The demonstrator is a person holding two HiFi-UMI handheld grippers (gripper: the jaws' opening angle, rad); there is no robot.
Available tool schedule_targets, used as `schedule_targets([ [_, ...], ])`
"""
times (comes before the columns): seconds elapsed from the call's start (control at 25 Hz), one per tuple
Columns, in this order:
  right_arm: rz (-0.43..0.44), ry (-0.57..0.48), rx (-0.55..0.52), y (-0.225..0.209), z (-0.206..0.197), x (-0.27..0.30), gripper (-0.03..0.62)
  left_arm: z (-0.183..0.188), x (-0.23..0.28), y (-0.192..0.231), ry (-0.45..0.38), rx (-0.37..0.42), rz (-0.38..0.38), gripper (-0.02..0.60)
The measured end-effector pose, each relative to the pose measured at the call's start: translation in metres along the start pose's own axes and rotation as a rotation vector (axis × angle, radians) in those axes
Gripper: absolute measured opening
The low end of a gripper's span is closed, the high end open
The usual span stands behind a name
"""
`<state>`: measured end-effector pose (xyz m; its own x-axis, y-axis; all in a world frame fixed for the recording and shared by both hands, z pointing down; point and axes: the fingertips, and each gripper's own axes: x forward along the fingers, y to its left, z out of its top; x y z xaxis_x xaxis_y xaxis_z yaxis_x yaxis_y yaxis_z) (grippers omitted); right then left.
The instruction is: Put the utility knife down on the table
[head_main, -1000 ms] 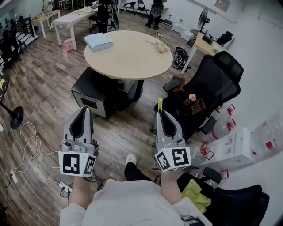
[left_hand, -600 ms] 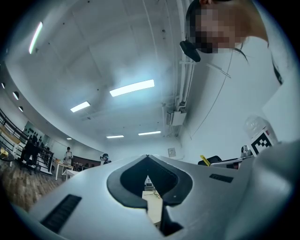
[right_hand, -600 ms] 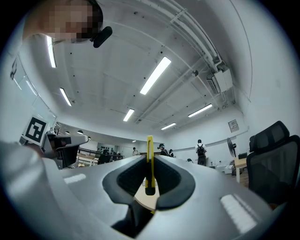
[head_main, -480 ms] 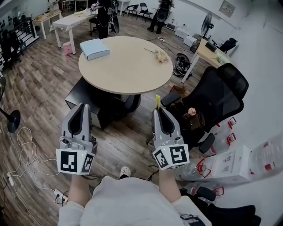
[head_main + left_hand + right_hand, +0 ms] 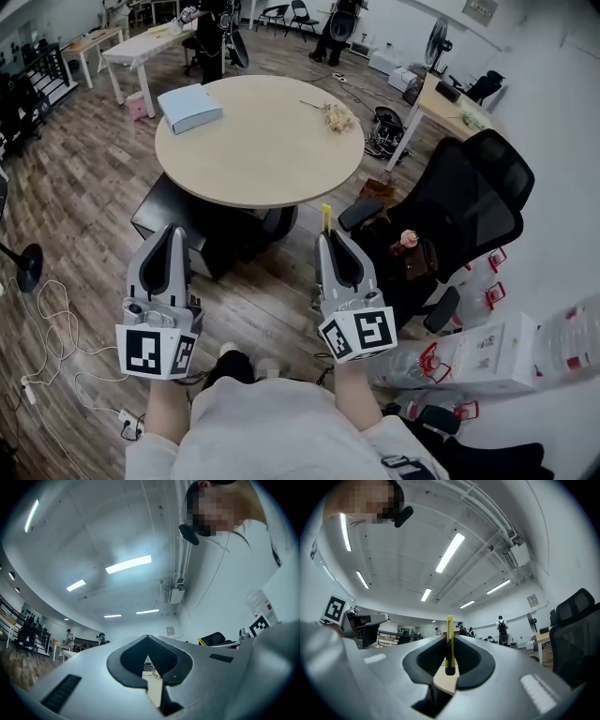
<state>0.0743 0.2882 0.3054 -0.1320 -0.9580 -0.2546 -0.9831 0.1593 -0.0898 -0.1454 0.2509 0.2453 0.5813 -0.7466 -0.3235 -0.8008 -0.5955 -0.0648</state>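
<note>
My right gripper (image 5: 328,234) is shut on a yellow utility knife (image 5: 326,217), whose thin end sticks out past the jaw tips in the head view. In the right gripper view the utility knife (image 5: 449,641) stands upright between the closed jaws of the right gripper (image 5: 449,654). My left gripper (image 5: 172,232) is shut with nothing in it, level with the right one; in the left gripper view the left gripper (image 5: 148,638) shows its jaws meeting at the tip. Both hang over the wooden floor, short of the round beige table (image 5: 258,141).
A light blue box (image 5: 189,107) and a small dried bunch (image 5: 338,117) lie on the table. A black cabinet (image 5: 187,220) stands under its near edge. A black office chair (image 5: 450,216) is to the right, white boxes (image 5: 478,352) beyond it, cables (image 5: 47,337) on the floor at left.
The round table has come closer in the view and both grippers have moved forward toward it. The knife stays held in the right gripper.
</note>
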Motion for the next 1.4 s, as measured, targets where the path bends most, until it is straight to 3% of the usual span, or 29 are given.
schedule_targets([
  [0.32,-0.011,0.014,-0.017,-0.011,-0.012,0.057,0.058,-0.025,0.046,0.041,0.003,-0.006,0.014,0.008],
  [0.92,-0.075,-0.026,-0.032,-0.034,-0.032,0.212,0.058,-0.055,0.173,0.142,-0.024,-0.006,-0.052,0.008],
  [1.4,-0.133,-0.023,-0.040,-0.026,-0.056,0.290,0.058,-0.084,0.233,0.208,-0.022,-0.012,-0.119,0.008],
])
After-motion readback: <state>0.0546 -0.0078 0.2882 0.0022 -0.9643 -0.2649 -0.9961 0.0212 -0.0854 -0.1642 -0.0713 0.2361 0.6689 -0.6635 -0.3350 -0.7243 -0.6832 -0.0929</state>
